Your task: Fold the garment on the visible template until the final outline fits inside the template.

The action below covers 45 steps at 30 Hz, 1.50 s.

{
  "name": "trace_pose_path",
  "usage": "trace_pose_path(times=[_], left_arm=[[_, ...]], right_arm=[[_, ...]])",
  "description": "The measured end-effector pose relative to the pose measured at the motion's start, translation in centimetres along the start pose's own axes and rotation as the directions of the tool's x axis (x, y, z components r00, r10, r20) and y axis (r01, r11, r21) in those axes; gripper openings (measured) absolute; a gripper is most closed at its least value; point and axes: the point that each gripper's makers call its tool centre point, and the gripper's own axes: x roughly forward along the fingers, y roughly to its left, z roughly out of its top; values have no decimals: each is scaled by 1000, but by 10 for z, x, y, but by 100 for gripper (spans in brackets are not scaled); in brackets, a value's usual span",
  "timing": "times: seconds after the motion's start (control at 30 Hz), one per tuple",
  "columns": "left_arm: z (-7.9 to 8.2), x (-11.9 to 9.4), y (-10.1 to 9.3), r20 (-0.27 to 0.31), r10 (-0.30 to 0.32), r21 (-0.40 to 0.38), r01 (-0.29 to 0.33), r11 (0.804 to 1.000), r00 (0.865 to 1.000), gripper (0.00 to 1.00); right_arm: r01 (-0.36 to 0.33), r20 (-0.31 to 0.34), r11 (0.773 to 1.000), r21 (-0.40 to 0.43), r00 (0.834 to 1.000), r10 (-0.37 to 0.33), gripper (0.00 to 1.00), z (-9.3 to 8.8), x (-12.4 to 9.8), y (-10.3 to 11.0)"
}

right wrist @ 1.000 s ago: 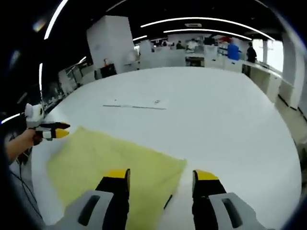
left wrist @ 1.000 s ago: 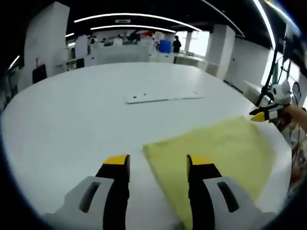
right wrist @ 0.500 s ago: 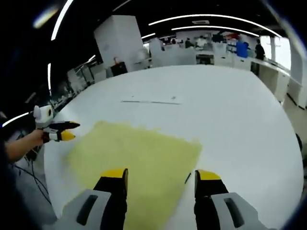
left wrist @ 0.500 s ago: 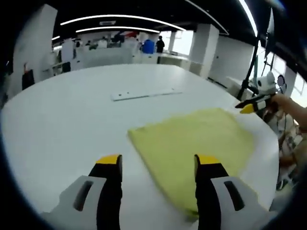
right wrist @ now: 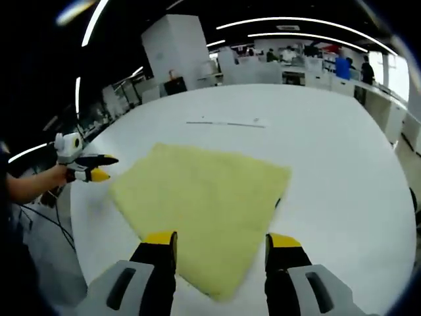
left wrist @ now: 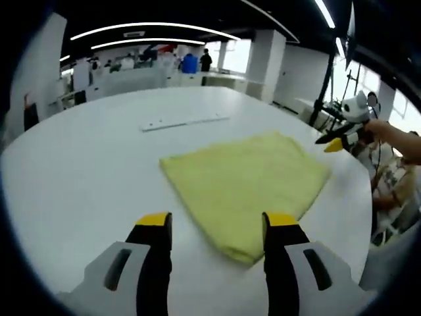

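A: Left gripper (left wrist: 214, 220): jaws apart, nothing between them, held above the table. Right gripper (right wrist: 222, 240): same, parted and empty.

B: Garment?

A: Yellow garment (left wrist: 247, 181) lies flat on the white table (left wrist: 79, 171), a compact four-sided shape, near corner just ahead of both grippers. Looks folded; I judge folding largely done.

B: Left to do?

A: Checking fit. A dark sliver (right wrist: 277, 201) peeks from under the garment's edge in the right gripper view, possibly the template; cannot tell. In the left gripper view that edge looks clean. A flat white strip (left wrist: 184, 122) lies beyond.
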Motion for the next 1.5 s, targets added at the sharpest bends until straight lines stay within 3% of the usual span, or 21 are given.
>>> trace_pose_path(times=[0.47, 0.8, 1.0, 1.23, 1.5], left_arm=[[-28, -13, -15, -30, -25, -18, 24, 1000, 999, 43], [-46, -12, -20, -69, -16, -20, 15, 1000, 997, 39], [-54, -9, -18, -80, -12, -35, 9, 999, 997, 33], [-57, -6, -16, -81, -20, -84, 13, 996, 996, 18], [-55, -4, -22, -61, -70, -119, 62, 991, 996, 9]], right_arm=[[-22, -32, 1000, 11, 999, 22, 41, -37, -10, 17], [44, -86, 998, -37, 995, -47, 31, -64, -10, 9], [64, -80, 998, -16, 995, -66, 23, -69, -8, 4], [68, -53, 997, 41, 996, -66, 15, -69, -7, 3], [57, -30, 995, 87, 998, -55, 7, -70, -7, 2]])
